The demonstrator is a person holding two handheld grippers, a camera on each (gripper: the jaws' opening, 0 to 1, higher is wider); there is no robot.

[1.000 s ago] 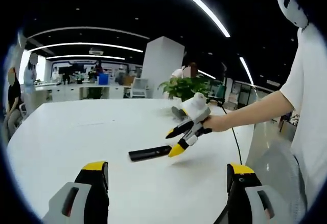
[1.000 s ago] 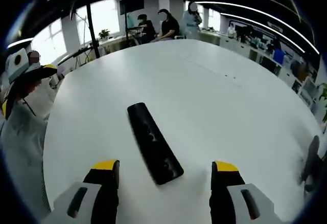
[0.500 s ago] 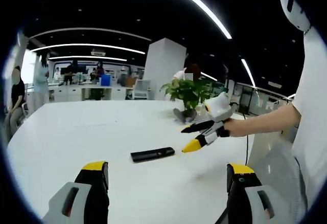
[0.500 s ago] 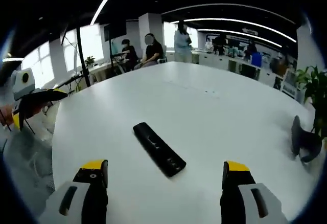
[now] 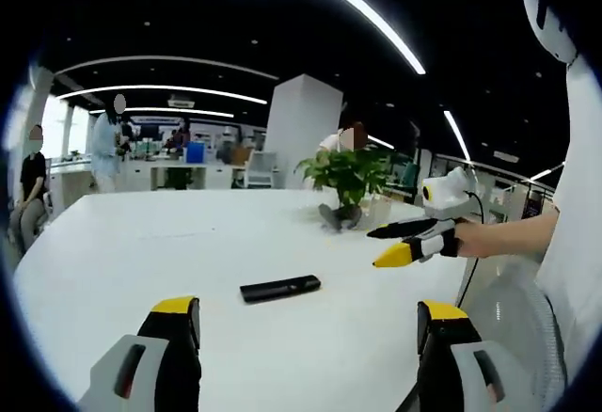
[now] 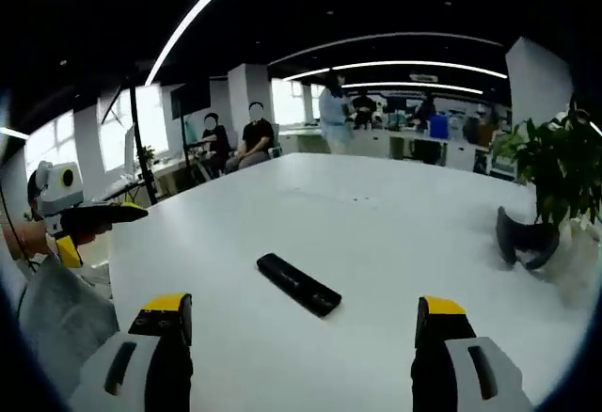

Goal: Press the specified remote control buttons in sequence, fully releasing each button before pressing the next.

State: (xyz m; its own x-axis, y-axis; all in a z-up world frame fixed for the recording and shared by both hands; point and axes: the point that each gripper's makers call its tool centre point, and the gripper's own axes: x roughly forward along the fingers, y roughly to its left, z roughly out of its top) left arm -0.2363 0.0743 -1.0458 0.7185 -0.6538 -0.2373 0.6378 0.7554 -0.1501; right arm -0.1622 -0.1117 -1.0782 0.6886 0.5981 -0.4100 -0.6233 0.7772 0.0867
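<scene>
Your left gripper (image 5: 308,323) and right gripper (image 6: 298,323) both gape wide, holding nothing, with the remote (image 6: 299,284) flat on the table (image 6: 395,233) at 12 o'clock between each gripper's jaws.

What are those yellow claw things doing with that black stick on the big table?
A person holds a yellow-tipped claw in each hand. The black stick is a slim black remote control lying flat on the large white table. Neither claw touches it now. The right claw hovers open in the air off to one side of the remote. The left claw is open too, pointing at it from the table's near side. A green potted plant stands further back.
</scene>
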